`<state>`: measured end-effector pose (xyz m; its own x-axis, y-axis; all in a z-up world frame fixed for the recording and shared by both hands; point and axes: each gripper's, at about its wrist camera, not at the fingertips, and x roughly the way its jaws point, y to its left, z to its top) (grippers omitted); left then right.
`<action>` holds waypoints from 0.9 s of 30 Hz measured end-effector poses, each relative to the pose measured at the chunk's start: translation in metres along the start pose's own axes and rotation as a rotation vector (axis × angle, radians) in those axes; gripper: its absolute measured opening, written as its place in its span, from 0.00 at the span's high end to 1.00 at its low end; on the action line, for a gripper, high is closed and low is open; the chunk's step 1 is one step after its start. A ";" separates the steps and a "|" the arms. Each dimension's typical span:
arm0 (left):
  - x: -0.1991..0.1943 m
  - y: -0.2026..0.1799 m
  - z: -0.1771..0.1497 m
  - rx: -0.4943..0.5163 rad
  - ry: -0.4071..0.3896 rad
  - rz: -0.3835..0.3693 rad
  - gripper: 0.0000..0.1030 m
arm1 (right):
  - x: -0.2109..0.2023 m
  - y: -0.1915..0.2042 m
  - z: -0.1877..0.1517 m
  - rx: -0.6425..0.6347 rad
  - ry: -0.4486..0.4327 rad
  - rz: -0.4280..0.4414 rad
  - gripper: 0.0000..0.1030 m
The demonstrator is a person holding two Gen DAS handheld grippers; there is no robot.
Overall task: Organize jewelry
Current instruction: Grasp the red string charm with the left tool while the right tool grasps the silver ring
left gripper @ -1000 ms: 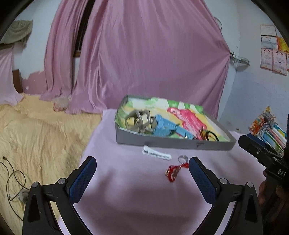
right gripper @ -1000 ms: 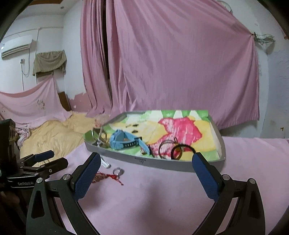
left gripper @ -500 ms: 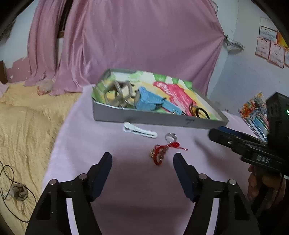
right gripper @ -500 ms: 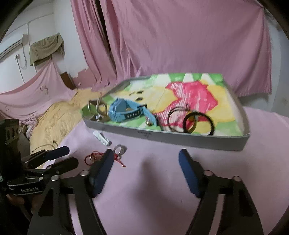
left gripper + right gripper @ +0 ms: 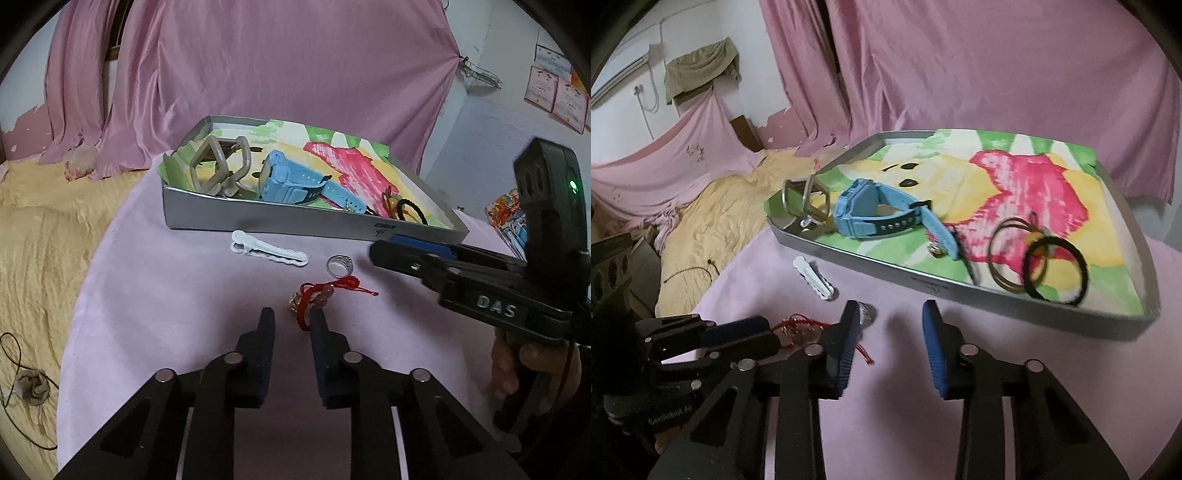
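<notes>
The red cord bracelet (image 5: 325, 295) lies on the pink cloth (image 5: 184, 295) just before the tray (image 5: 295, 221), touching the left gripper (image 5: 291, 321), whose jaws are narrowed but empty. Right gripper (image 5: 890, 317) gapes. Light, limp cord; pinch its beads.

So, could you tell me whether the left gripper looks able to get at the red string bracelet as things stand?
Probably yes. The left gripper sits just short of the red string bracelet, jaws narrowly apart, with only bare pink cloth between; the right gripper is off to the side.
</notes>
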<state>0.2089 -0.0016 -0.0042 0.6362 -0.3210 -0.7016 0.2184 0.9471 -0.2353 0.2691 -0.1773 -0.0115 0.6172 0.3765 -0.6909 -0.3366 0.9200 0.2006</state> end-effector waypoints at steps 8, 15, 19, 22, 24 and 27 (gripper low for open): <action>0.001 -0.001 0.001 0.001 0.008 -0.001 0.93 | 0.018 0.012 0.009 -0.050 0.041 0.019 0.78; 0.001 -0.002 0.001 0.004 0.005 -0.003 0.95 | 0.027 0.015 0.008 -0.066 0.092 0.022 0.86; 0.001 -0.003 -0.001 0.014 0.006 -0.009 0.95 | 0.025 0.014 0.007 -0.071 0.095 0.029 0.93; -0.001 -0.004 -0.003 0.021 -0.003 -0.018 0.95 | 0.022 0.008 0.006 -0.043 0.087 0.049 0.94; -0.003 -0.004 -0.004 0.016 -0.010 -0.031 0.96 | 0.021 0.004 0.005 -0.029 0.081 0.052 0.95; -0.006 -0.006 -0.004 0.015 -0.027 -0.041 0.96 | 0.016 0.002 0.002 -0.019 0.064 0.054 0.95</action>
<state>0.2007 -0.0049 -0.0016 0.6462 -0.3595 -0.6732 0.2556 0.9331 -0.2530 0.2796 -0.1697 -0.0206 0.5514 0.4176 -0.7222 -0.3824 0.8959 0.2262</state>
